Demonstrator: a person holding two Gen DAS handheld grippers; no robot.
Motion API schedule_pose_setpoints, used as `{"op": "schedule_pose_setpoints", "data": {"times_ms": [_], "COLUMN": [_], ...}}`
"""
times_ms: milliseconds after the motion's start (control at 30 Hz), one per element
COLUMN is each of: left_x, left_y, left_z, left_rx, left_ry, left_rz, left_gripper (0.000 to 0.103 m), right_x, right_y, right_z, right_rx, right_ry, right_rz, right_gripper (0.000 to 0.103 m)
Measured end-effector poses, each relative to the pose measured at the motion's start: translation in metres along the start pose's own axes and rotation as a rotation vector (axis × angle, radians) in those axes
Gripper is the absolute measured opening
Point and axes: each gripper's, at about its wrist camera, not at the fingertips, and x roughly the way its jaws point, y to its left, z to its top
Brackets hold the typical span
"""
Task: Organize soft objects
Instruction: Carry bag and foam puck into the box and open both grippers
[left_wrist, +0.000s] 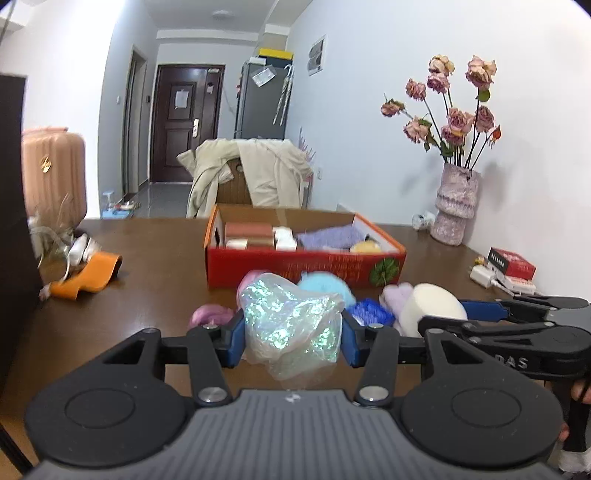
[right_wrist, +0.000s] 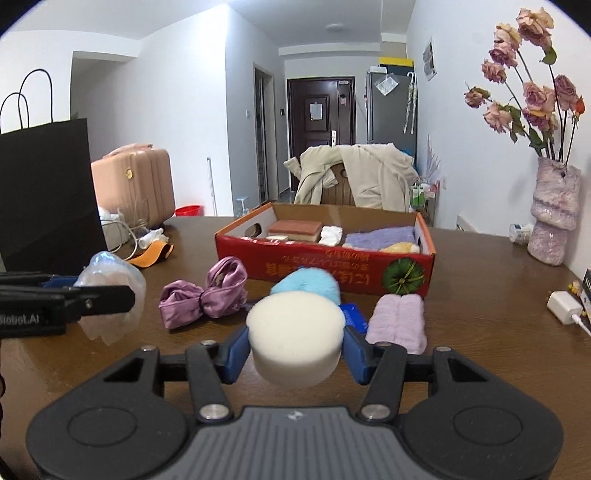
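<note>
My left gripper (left_wrist: 293, 332) is shut on a crinkly iridescent plastic pouch (left_wrist: 291, 317) and holds it above the table; it also shows in the right wrist view (right_wrist: 110, 295). My right gripper (right_wrist: 293, 350) is shut on a round white sponge (right_wrist: 295, 332), which also shows in the left wrist view (left_wrist: 432, 308). Ahead stands an open red cardboard box (right_wrist: 325, 264) holding sponges, a white cloth and a purple towel (right_wrist: 380, 236). On the table before it lie a purple satin bow (right_wrist: 207, 295), a blue pompom (right_wrist: 306, 286), a blue scrubber (right_wrist: 354, 317) and a lilac fluffy cloth (right_wrist: 399, 321).
A black paper bag (right_wrist: 44, 192) stands at the left, with an orange pouch (right_wrist: 151, 254) and cables near it. A vase of dried roses (right_wrist: 552, 214) stands at the right by the wall, with a white charger (right_wrist: 563, 306) and a red box (left_wrist: 511, 262).
</note>
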Motion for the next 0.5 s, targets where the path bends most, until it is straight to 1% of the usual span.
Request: {"op": "schedule_pose_setpoints", "data": {"times_ms": [67, 133, 200, 267, 300, 367, 467, 500], "left_x": [0.015, 0.039, 0.073, 0.110, 0.135, 0.177, 0.246, 0.267], "left_y": [0.005, 0.013, 0.022, 0.027, 0.031, 0.035, 0.040, 0.041], "left_z": [0.022, 0.050, 0.078, 0.102, 0.114, 0.128, 0.142, 0.144], "left_rx": [0.011, 0.001, -0.023, -0.027, -0.023, -0.040, -0.050, -0.041], "left_ry": [-0.016, -0.024, -0.003, 0.019, 0.038, 0.081, 0.156, 0.175], "left_rz": [-0.005, -0.025, -0.053, -0.056, -0.068, -0.049, -0.016, -0.011], "left_gripper": [0.050, 0.050, 0.050, 0.050, 0.051, 0.051, 0.051, 0.051], "right_x": [0.003, 0.009, 0.019, 0.036, 0.047, 0.080, 0.134, 0.158], "right_y": [-0.006, -0.016, -0.027, -0.043, -0.050, -0.068, -0.087, -0.093], "right_z": [0.009, 0.025, 0.047, 0.075, 0.086, 0.112, 0.138, 0.145], "right_rx": [-0.003, -0.012, -0.024, -0.032, -0.032, -0.023, -0.029, -0.030], "right_ry": [-0.013, -0.033, -0.059, -0.085, -0.088, -0.073, -0.032, -0.001], "right_rz": [0.014, 0.031, 0.030, 0.040, 0.045, 0.028, 0.004, -0.011], "right_gripper": [0.053, 0.053, 0.053, 0.053, 0.053, 0.053, 0.053, 0.053]}}
